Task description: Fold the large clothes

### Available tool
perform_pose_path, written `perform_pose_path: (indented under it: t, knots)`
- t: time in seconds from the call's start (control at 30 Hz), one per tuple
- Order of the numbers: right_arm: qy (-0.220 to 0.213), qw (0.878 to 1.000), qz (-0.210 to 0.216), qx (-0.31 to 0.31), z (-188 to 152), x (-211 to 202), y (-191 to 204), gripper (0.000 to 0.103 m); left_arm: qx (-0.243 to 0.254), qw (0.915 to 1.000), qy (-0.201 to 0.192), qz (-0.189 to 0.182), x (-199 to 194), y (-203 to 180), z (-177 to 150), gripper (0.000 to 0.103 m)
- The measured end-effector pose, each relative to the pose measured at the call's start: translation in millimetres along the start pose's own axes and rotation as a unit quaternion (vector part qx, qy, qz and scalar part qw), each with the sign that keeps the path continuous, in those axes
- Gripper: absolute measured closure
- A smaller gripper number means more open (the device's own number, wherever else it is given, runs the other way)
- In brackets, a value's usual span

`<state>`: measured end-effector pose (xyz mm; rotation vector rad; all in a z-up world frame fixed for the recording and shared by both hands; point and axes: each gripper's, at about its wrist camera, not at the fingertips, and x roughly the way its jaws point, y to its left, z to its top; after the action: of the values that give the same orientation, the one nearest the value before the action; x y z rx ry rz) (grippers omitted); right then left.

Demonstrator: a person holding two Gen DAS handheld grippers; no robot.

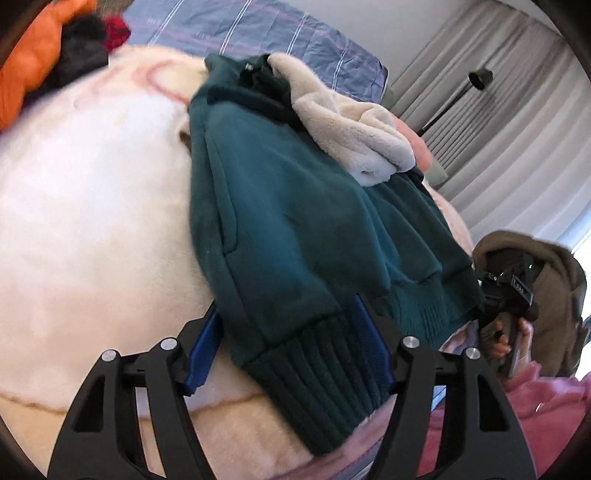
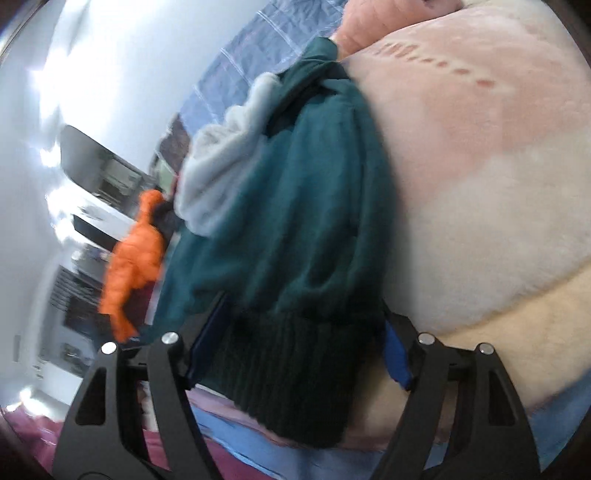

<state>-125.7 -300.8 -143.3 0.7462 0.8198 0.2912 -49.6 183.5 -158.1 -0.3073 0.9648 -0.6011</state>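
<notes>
My left gripper (image 1: pixel 288 350) and right gripper (image 2: pixel 295 354) each straddle ribbed hem of dark green fleece-lined hoodie (image 1: pixel 295 221) on fluffy cream-pink blanket (image 1: pixel 92 221); grip unclear. Hoodie bunched, folding mostly left.

Dark green sweater (image 1: pixel 295 221), cream fleece lining (image 1: pixel 351 129), blue striped sheet (image 1: pixel 258 33), orange jacket (image 2: pixel 136 251)

I saw a bed under a fluffy cream-and-pink blanket (image 1: pixel 92 221), blue striped bedding (image 1: pixel 258 29) at twelve o'clock, grey curtains (image 1: pixel 517 110) at two o'clock beside a black lamp (image 1: pixel 480 78), bright daylight washing white walls (image 2: pixel 110 74).
</notes>
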Motion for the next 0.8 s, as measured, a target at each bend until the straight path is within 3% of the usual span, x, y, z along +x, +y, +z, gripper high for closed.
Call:
perform_pose_path:
  t: [0.17,0.27,0.3,0.33,0.37,0.4,0.43,0.47,0.57,0.63,0.8]
  knots:
    - [0.017,0.999,-0.016,-0.046,-4.2,0.3,12.1,0.027,0.014,0.9997,0.006,0.017,-0.3,-6.2,-0.1,0.035]
    - [0.019,0.999,0.005,-0.028,-4.9,12.1,2.7,0.027,0.008,0.9998,0.006,0.015,7.4,-5.1,3.4,0.035]
    - [0.016,0.999,0.010,-0.026,-4.4,13.2,2.6,0.035,0.010,0.9998,0.003,0.019,9.6,-7.1,5.5,0.041]
    - [0.010,0.999,0.028,-0.019,-2.6,12.3,2.1,0.051,0.007,0.9996,0.000,0.026,10.0,-8.9,9.0,0.058]
    - [0.004,0.998,0.061,-0.003,0.0,10.6,-0.7,0.074,-0.004,0.9997,-0.003,0.024,8.8,-9.2,13.1,0.067]
    - [-0.006,0.992,0.123,0.026,5.3,6.9,-4.8,0.074,-0.021,0.9997,-0.009,0.009,5.2,-9.5,19.5,0.074]
    - [-0.029,0.986,0.161,0.038,11.5,-0.6,-3.0,0.075,-0.033,0.9990,-0.030,-0.011,-5.8,-12.9,30.3,0.078]
    - [-0.046,0.984,0.169,0.032,19.1,-8.5,5.1,0.075,-0.028,0.9983,-0.049,-0.017,-16.7,-19.7,39.3,0.079]
    - [-0.078,0.981,0.178,-0.003,35.4,-29.6,33.7,0.078,0.024,0.9938,-0.108,0.014,-54.6,-54.9,65.1,0.083]
    - [-0.109,0.974,0.194,-0.037,43.9,-52.3,58.7,0.084,0.041,0.9889,-0.142,0.012,-80.4,-74.3,77.3,0.085]
    - [-0.149,0.963,0.193,-0.113,27.8,-101.1,107.3,0.085,0.057,0.9808,-0.186,-0.015,-135.2,-101.9,68.1,0.085]
